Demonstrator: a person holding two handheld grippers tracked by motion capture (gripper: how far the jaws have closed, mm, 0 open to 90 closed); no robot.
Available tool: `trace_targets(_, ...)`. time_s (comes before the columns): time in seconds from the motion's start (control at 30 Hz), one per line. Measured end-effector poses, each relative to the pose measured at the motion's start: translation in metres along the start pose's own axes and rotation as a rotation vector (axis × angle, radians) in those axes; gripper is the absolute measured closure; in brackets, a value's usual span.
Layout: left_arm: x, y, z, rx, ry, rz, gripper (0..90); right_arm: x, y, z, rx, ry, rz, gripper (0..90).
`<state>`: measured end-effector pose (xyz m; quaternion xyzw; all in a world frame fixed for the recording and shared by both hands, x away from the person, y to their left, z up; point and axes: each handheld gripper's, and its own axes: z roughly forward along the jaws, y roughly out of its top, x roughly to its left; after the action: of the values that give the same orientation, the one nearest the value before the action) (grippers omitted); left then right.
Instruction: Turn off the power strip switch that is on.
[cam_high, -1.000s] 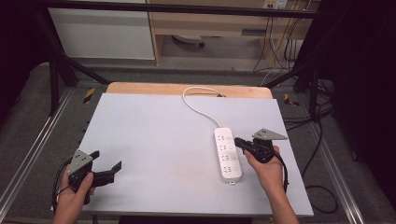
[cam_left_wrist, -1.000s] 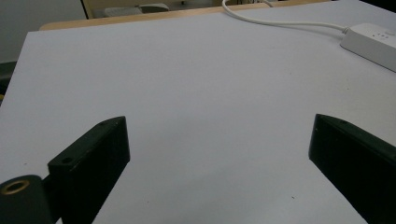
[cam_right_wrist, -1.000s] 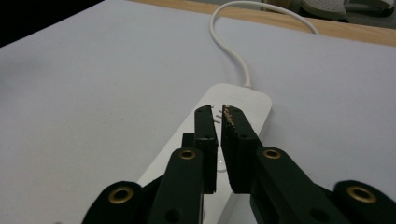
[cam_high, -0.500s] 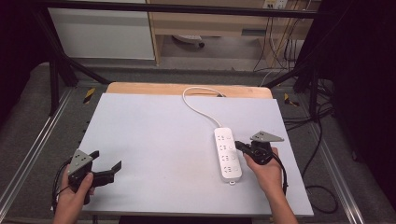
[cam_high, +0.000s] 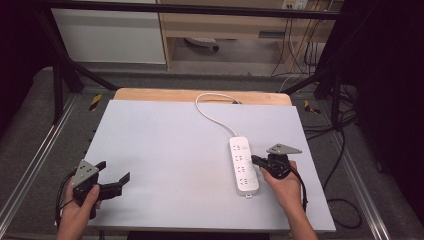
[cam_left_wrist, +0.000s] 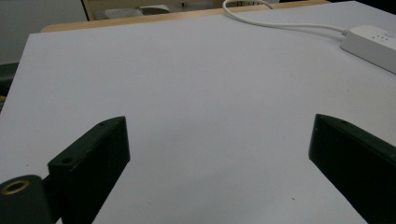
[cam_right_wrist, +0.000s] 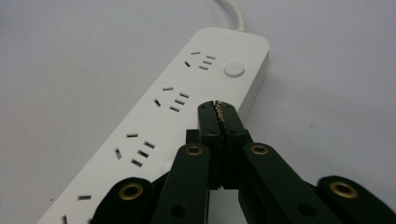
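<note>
While the left gripper (cam_high: 114, 181) rests wide open and empty near the table's (cam_high: 165, 140) front left corner, the right gripper (cam_right_wrist: 218, 108) is pressed shut with nothing in it, over the white power strip (cam_high: 243, 165) on the right side.

Table (cam_high: 165, 150): a power strip (cam_high: 243, 165) is laid on its right half, lengthwise front to back. The strip's cable (cam_high: 212, 107) is run from its far end back and left to the table's rear edge. Right tongs (cam_high: 256, 161) are placed at the strip's right edge, tips over it. Left tongs (cam_high: 114, 180) are placed at the near left corner, well apart from the strip.
</note>
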<state>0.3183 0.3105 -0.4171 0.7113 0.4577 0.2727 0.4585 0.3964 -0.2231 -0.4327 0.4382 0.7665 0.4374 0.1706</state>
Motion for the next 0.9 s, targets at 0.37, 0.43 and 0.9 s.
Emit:
trace_targets(0.37,0.0,0.0,-0.001,-0.002,-0.001,-0.001,5.1,0.005,0.002,0.001,0.01,0.0,-0.021,90.0)
trace_targets(0.43,0.0,0.0,0.0,-0.001,0.0,-0.001,5.1,0.005,0.003,0.002,0.013,-0.001,-0.013,90.0)
trace_targets(0.9,0.001,0.0,0.0,0.003,0.005,0.005,5.1,0.004,0.015,0.021,-0.002,-0.03,-0.032,90.0)
